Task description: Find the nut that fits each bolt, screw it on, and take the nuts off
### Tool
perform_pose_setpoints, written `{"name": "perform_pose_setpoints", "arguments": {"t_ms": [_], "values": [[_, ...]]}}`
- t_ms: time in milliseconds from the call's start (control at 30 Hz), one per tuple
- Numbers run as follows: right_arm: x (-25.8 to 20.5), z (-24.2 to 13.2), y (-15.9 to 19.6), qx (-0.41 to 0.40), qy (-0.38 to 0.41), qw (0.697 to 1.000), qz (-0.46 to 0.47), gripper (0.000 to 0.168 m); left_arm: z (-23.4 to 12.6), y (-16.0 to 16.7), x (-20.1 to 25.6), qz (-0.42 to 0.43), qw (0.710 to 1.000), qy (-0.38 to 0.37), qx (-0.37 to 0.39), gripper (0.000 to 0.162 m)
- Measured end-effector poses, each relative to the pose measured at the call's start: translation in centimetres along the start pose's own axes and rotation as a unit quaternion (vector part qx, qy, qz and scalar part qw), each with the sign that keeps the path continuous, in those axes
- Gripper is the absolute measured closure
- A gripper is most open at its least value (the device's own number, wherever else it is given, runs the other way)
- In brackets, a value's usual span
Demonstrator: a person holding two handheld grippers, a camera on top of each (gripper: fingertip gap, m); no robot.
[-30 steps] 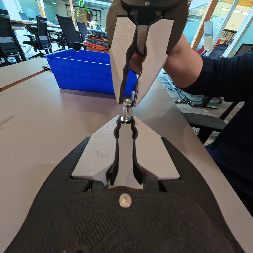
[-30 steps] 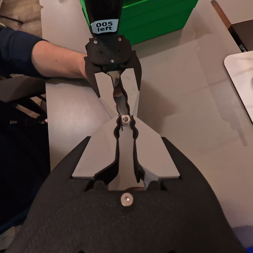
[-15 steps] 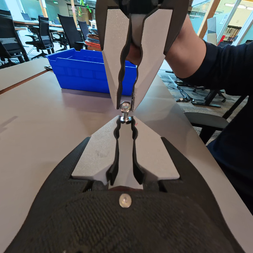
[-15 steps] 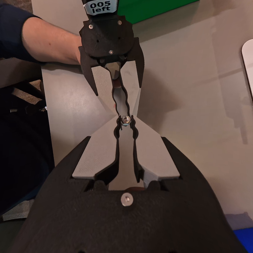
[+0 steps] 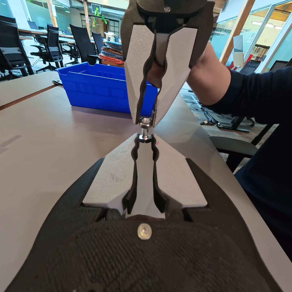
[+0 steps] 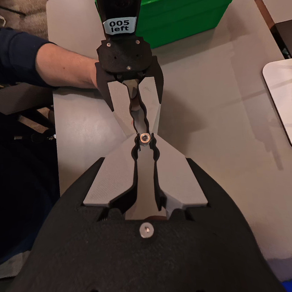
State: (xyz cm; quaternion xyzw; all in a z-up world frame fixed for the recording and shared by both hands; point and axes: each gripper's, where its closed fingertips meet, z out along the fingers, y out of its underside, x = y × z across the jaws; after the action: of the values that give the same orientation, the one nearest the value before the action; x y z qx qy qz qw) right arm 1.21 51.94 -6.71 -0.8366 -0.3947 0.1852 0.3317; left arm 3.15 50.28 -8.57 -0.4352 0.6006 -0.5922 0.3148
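The bolt [image 5: 144,132] is small, bright silver metal with a short threaded shaft and a hex head. My left claw [image 5: 144,139] is closed narrowly on that head, which sits right between its fingertips, so the shaft stands out straight ahead of the claw. The nut [image 5: 145,122] is a silver hexagon of matching metal, threaded onto the far end of the shaft. In my right wrist view I look straight down through its hole [image 6: 144,139].

My right claw [image 6: 144,139] comes in from the opposite side, tip to tip with the left one, and pinches the nut by its flats between its two fingertips. A stretch of bare thread shows between the nut and the bolt head, so the two claws are close but not touching. Both are raised above the grey bench [image 5: 47,142], with nothing resting on it directly beneath them.

Beyond my left claw, behind the right one, a blue bin [image 5: 98,90] stands on the bench. Beyond my right claw, behind the left one, is a green bin [image 6: 181,20]. A dark blue sleeve [image 5: 256,94] shows behind the right claw.
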Motion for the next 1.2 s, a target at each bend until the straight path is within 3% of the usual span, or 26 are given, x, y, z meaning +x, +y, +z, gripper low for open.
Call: {"name": "perform_pose_setpoints", "arguments": {"t_ms": [367, 733, 1200], "values": [[-0.08, -0.60, -0.43, 0.069, -0.001, 0.998, 0.015, 0.157, -0.26, -0.73, 0.12, -0.009, 1.000, 0.006, 0.022, 0.150], [-0.03, 0.03, -0.01, 0.037, -0.008, 0.999, 0.018, 0.159, 0.15, 0.15, 0.13, 0.005, 1.000, 0.000, -0.004, 0.150], [-0.10, -0.38, -0.46, 0.070, -0.018, 0.997, 0.031, 0.159, -0.03, -0.40, 0.25, -0.002, 1.000, 0.005, 0.011, 0.150]]}}
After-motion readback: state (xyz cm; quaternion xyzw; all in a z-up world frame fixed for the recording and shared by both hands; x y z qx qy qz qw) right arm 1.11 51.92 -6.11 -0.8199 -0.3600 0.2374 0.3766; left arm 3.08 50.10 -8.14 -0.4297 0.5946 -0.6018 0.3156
